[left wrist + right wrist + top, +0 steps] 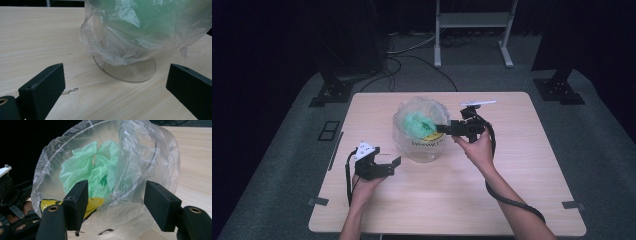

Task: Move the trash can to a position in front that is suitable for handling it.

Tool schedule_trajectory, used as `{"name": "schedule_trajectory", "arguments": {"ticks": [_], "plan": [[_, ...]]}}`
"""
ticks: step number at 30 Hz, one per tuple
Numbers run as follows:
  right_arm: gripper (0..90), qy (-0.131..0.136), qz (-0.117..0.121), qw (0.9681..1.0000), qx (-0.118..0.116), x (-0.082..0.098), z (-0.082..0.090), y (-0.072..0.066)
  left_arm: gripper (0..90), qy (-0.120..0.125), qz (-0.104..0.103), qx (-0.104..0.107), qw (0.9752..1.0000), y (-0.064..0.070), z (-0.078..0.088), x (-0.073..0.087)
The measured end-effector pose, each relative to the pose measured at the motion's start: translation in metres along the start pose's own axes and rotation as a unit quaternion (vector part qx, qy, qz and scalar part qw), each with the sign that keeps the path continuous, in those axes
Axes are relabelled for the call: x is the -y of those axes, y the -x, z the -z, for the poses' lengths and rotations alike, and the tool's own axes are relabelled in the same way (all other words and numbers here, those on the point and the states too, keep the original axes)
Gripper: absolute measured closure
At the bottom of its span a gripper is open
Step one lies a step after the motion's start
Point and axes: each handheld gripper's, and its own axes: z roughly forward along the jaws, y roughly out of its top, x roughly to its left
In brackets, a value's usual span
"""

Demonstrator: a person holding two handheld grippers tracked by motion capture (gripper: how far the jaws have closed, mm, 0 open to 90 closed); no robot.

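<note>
Your right gripper (pixel 113 202) has its jaws spread either side of the loose edge of the clear bag (pixel 147 157) lining the clear bin (pixel 422 131). Closing too shallow could let the thin film slip out; tugging hard could tip the light bin. The bin stands mid-table, just ahead. Your left gripper (pixel 387 167) waits spread and empty, beside the bin's base.
</note>
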Motion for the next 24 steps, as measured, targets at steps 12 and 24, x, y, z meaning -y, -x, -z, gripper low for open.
{"name": "schedule_trajectory", "arguments": {"ticks": [12,24], "plan": [[35.6,0.036,-0.009,0.9991,-0.023,0.003,0.003,-0.001,1.2,0.001,-0.005,0.001,1.0,0.0,0.004,-0.004],[32.2,0.083,-0.018,0.9963,-0.01,0.013,0.045,0.03,4.2,0.003,-0.017,0.031,0.9994,0.005,0.011,-0.015]]}}
